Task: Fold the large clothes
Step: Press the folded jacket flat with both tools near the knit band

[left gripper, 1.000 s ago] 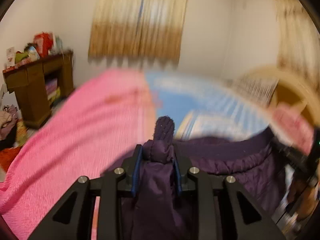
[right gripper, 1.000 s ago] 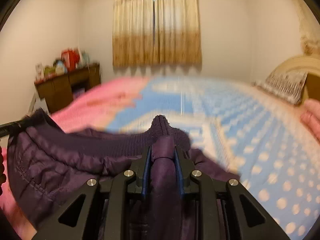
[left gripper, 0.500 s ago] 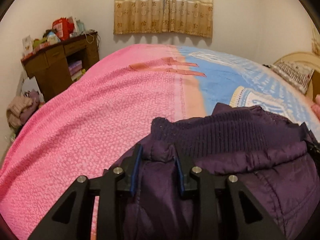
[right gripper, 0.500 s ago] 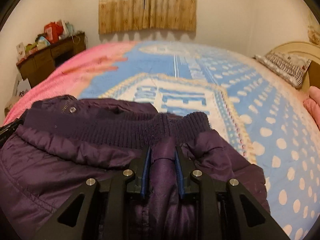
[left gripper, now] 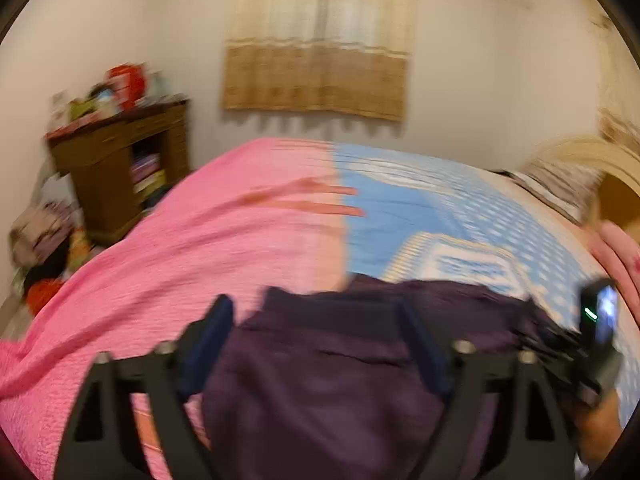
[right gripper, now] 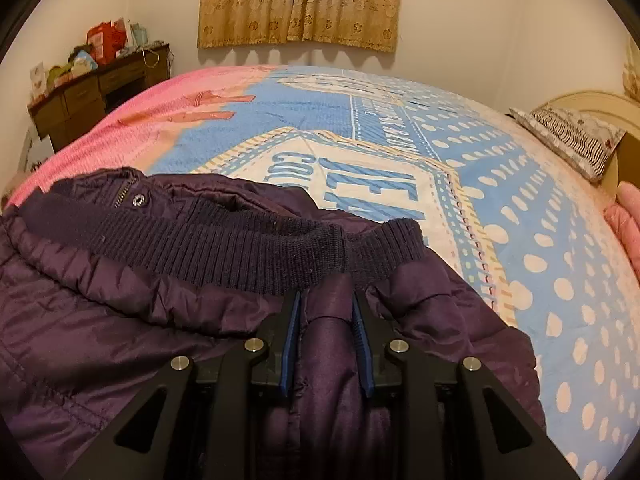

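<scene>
Left gripper (left gripper: 316,334) has just sprung wide, the purple puffer jacket (right gripper: 120,320) lying loose between its jaws; right gripper (right gripper: 325,320) pinches a fold below the ribbed hem (right gripper: 280,248), lower centre. Soft, slippery, bulky: grip quilted seams.

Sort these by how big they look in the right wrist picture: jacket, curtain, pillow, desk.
1. jacket, though it lies nearest the camera
2. curtain
3. pillow and desk look about alike, so no ranking
</scene>
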